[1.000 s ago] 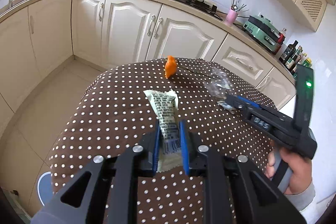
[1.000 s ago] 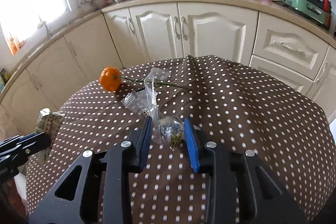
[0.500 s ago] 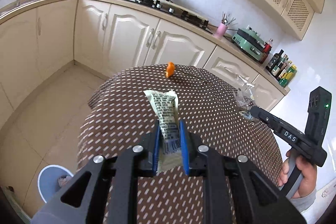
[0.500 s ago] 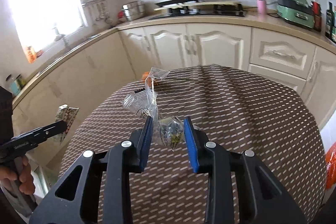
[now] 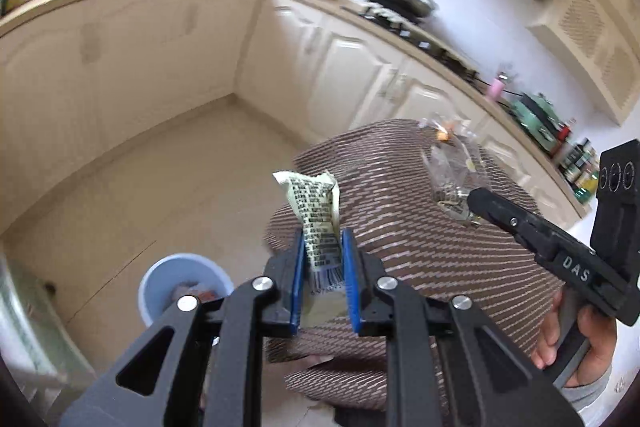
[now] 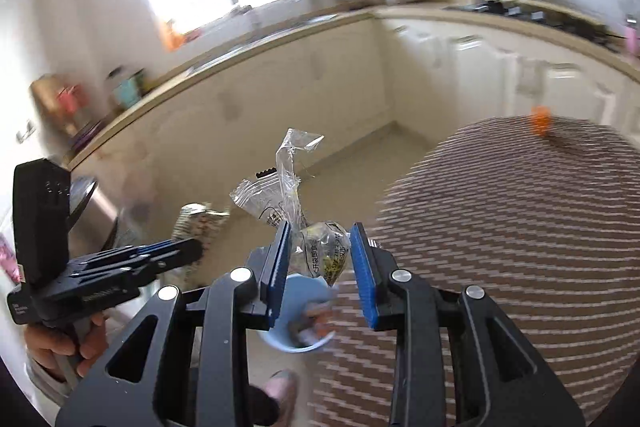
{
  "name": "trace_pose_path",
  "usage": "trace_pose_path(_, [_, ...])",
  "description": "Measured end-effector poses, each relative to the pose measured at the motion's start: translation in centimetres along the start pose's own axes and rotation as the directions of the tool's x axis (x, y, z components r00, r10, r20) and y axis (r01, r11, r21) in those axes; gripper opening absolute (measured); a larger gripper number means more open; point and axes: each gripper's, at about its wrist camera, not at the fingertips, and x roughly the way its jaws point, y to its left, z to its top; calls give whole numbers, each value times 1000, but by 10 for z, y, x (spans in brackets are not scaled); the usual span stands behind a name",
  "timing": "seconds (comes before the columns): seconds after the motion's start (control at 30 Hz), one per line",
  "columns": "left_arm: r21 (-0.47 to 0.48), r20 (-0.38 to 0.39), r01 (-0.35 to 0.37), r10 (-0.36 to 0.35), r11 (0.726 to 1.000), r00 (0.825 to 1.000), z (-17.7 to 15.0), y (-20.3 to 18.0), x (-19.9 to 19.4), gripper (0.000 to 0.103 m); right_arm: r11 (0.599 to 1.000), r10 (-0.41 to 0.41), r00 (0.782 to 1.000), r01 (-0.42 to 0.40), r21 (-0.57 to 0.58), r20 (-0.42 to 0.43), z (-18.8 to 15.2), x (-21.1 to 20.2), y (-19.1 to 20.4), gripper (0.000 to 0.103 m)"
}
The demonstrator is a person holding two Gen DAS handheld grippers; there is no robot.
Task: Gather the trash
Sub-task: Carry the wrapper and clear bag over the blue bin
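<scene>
A: State the left gripper [image 5: 323, 247] condition.

B: Jaws drawn close, blue pads [image 5: 297, 267] pressing both faces of a printed wrapper [image 5: 316, 215]. Fingers point forward and downward.

A: And the right gripper [image 6: 320, 259]?

B: Jaws part-closed, pads clamping a bundle of clear plastic wrappers [image 6: 316, 251]. Same downward pitch.

A: Hand positions?

B: The right hand [image 5: 576, 343] wraps its gripper's handle from below. The left hand [image 6: 64, 343] grips its handle likewise, fingers curled around it.
</scene>
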Motion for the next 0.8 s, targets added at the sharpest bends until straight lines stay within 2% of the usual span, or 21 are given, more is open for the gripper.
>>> trace_pose_path(0.17, [-83, -42, -86, 83, 993, 996, -17, 64, 4, 17, 996, 60, 993, -66, -53, -106, -11, 68, 53, 29])
trace_pose_path(0.33, [-138, -102, -139, 126, 981, 987, -30, 115, 24, 17, 994, 71, 978, -87, -71, -197, -27, 124, 80, 29])
trace_pose_path(0.5, [-190, -179, -156, 122, 969, 976, -37, 156, 63, 17, 996, 43, 966, -62, -67, -256, -39, 167, 81, 29])
trace_pose_path(0.7, [-245, -232, -139, 81, 960, 969, -34, 180, 110, 18, 997, -2, 962, -18, -70, -273, -43, 195, 72, 29])
trace_pose_path(0.8, [-284, -231, -124, 58, 951, 971, -29, 186, 125, 29, 998, -7, 958, -10, -57, -287, -45, 209, 66, 29])
